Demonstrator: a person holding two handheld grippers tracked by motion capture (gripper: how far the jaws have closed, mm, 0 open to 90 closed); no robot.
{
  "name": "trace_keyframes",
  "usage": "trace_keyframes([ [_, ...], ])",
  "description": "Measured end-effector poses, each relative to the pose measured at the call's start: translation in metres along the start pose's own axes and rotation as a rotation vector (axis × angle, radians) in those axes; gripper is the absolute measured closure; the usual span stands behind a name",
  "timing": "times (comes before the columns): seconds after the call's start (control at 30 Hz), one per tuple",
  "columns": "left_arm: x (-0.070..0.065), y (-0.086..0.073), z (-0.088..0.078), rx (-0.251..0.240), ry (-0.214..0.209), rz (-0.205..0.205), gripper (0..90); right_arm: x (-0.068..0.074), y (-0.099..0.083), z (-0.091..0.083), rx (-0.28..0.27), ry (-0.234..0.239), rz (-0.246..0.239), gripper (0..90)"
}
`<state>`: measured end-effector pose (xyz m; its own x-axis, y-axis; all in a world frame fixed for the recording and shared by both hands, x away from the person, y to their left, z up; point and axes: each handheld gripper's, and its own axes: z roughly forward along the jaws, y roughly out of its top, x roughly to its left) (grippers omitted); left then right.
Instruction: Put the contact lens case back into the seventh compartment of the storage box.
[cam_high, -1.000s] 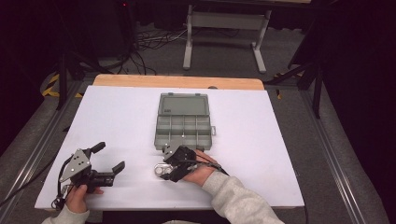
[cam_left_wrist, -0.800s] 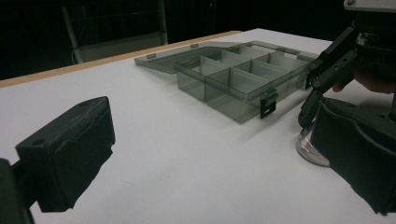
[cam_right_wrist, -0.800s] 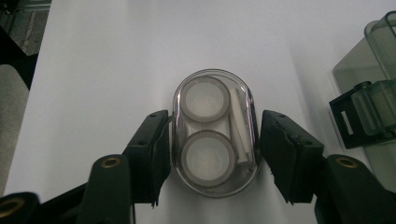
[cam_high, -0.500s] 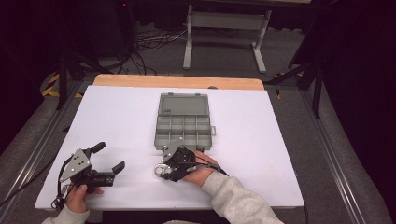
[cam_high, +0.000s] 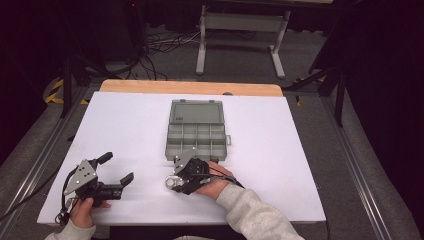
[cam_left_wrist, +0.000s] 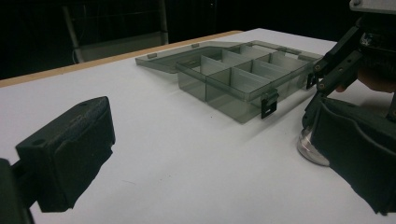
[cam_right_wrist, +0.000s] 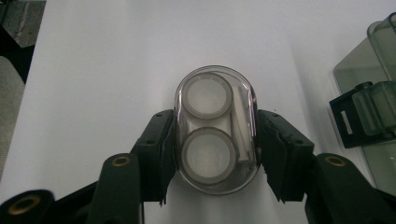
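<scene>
We hold 2 grippers over the white table (cam_high: 125, 125). Nearest to us, on our left side, the left gripper (cam_high: 116, 169) sits low w/ its fingers wide apart & nothing between them. It waits, well apart from the rest.

Next, near the middle of the table, the right gripper (cam_right_wrist: 215, 154) has its fingers tight on a small clear case (cam_right_wrist: 215, 128). The fingers have just been closing, & now one pad presses on each long side of the case. The case is oval, see-through, w/ 2 round white cups inside & a thin white stick beside them. It looks like it rests on the table, just in front of the box.

A bit farther is the grey box (cam_high: 196, 140) w/ lots of little rooms. Its lid lies open flat at the far side. The rooms look empty, tho we can't see all.

So we think the grab step is done. Next we prob need to lift the case straight up, carry it over the near wall of the box & put it down in 1 room. Go slow: the case is smooth & could slip, & the black latch (cam_right_wrist: 357, 116) on the box wall is close by.
</scene>
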<state>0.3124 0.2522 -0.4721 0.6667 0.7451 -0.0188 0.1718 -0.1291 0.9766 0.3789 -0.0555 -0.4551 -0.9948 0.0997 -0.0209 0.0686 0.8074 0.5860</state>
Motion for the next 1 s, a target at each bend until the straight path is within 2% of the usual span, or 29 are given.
trace_keyframes([
  [0.27, 0.0, 0.0, 0.0, 0.0, 0.002, -0.001, 0.5, 0.002, 0.003, -0.006, -0.024, -0.017, -0.004, 49.2],
  [0.7, 0.0, 0.0, 0.0, -0.001, 0.003, 0.0, 0.5, 0.003, 0.013, -0.034, -0.109, -0.065, -0.021, 49.3],
  [0.83, 0.0, 0.0, 0.0, 0.0, 0.002, 0.0, 0.5, 0.0, 0.014, -0.045, -0.147, -0.08, -0.01, 49.3],
  [1.0, 0.0, 0.0, 0.0, 0.0, 0.002, 0.001, 0.5, -0.002, 0.016, -0.056, -0.17, -0.102, -0.006, 49.3],
])
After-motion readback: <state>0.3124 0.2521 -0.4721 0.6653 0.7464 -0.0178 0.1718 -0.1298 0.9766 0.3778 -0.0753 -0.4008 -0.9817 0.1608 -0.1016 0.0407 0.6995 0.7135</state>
